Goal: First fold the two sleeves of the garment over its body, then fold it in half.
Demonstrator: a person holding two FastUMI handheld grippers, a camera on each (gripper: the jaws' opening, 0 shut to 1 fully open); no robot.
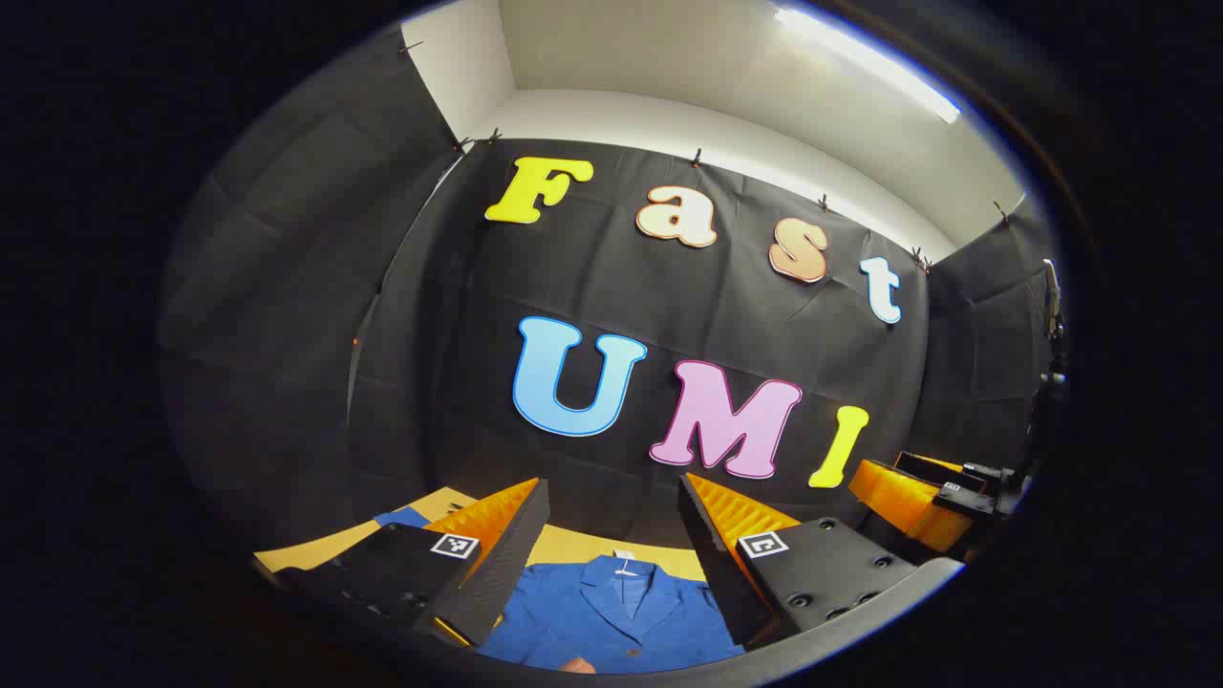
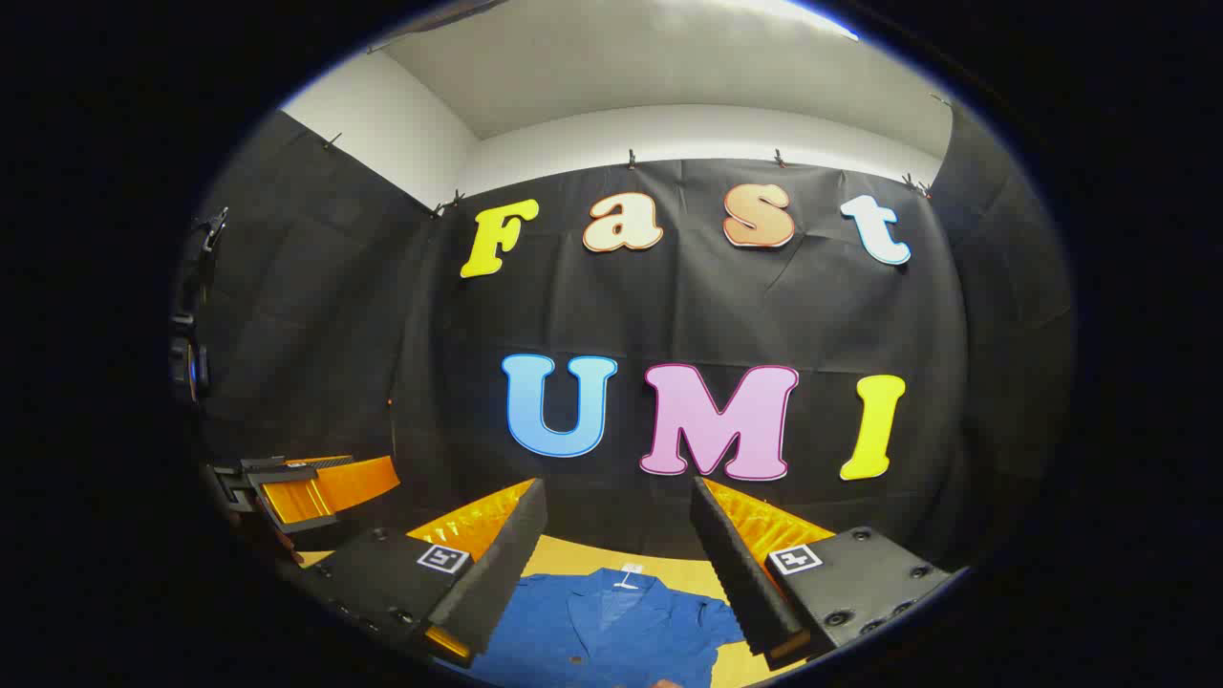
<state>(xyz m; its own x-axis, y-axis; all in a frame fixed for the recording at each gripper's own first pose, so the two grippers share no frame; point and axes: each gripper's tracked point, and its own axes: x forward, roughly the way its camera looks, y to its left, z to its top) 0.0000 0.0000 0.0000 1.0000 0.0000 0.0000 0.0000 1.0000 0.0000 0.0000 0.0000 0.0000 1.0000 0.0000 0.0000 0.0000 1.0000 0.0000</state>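
A blue collared garment (image 1: 611, 616) lies flat on a yellow table (image 1: 564, 545), collar toward the far wall. In the left gripper view my left gripper (image 1: 611, 492) hangs open above it, nothing between its fingers (image 1: 502, 554). At the right edge of that view the right gripper (image 1: 908, 502) is held beside it. The right gripper view has the same garment (image 2: 611, 621) on the table (image 2: 669, 569) below my right gripper (image 2: 616, 492), which stands open and empty. The left gripper (image 2: 306, 487) is at that view's left side. A sleeve end (image 1: 401, 518) peeks out left.
The black cloth wall (image 1: 669, 306) stands close behind the table's far edge. A dark stand with gear (image 2: 196, 315) rises at the left of the right gripper view, and a similar pole (image 1: 1046, 382) at the right of the left gripper view.
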